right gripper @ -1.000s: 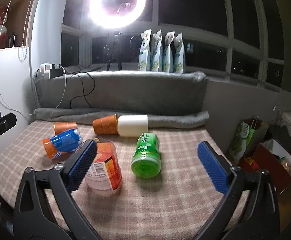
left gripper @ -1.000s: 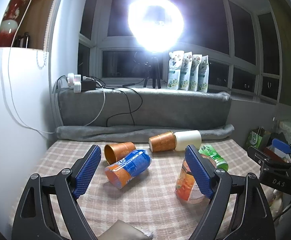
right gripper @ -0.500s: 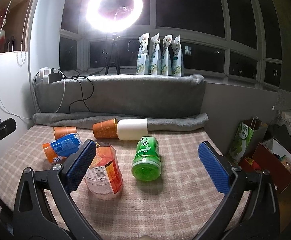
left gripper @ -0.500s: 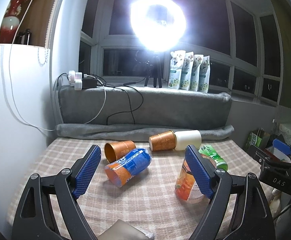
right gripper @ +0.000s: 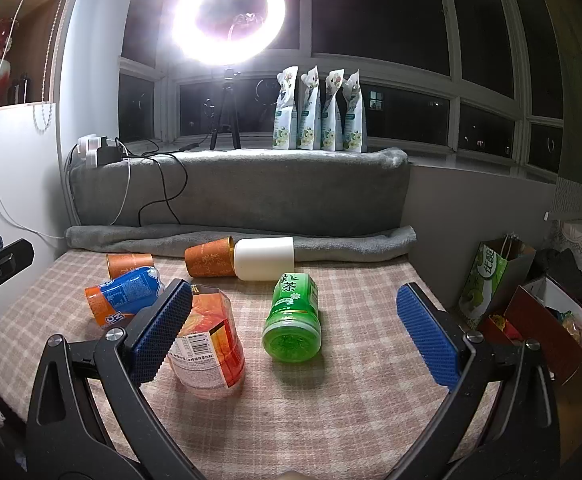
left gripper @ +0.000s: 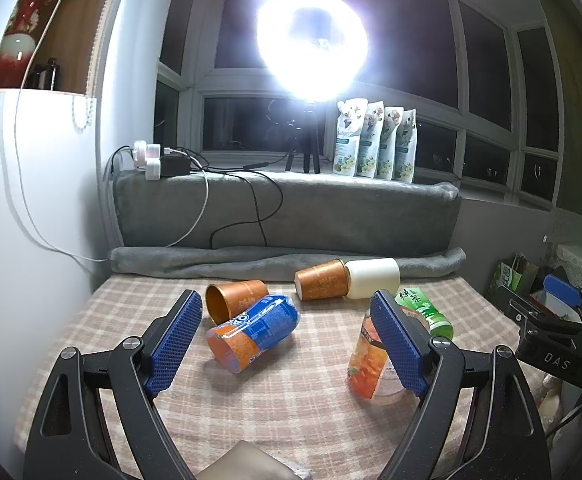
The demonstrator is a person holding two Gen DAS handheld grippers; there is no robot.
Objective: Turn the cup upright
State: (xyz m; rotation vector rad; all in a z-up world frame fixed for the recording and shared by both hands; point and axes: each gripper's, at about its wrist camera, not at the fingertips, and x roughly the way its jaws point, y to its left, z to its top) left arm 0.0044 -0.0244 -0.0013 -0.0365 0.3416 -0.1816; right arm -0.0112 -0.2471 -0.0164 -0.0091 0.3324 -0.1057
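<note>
Several cups lie on their sides on the checked tablecloth (left gripper: 275, 408). A blue and orange cup (left gripper: 251, 332) lies between my left fingers, further off; it also shows in the right wrist view (right gripper: 125, 294). A green cup (right gripper: 293, 318) lies between my right fingers, ahead. A clear orange cup (right gripper: 211, 348) lies by the right gripper's left pad. Two brown paper cups (left gripper: 235, 300) (left gripper: 323, 284) and a white cup (left gripper: 373, 278) lie at the back. My left gripper (left gripper: 287, 344) is open and empty. My right gripper (right gripper: 297, 334) is open and empty.
A grey rolled blanket (left gripper: 283, 260) and grey padded ledge (right gripper: 243, 192) close the table's back. A ring light on a tripod (left gripper: 311, 44), several pouches (right gripper: 321, 108) and chargers with cables (left gripper: 159, 164) stand on the sill. A white cabinet (left gripper: 23, 200) is left; bags (right gripper: 491, 276) are right.
Both grippers have moved slightly; the view tilts a little lower toward the table. The cups have not moved and both grippers stay open.
</note>
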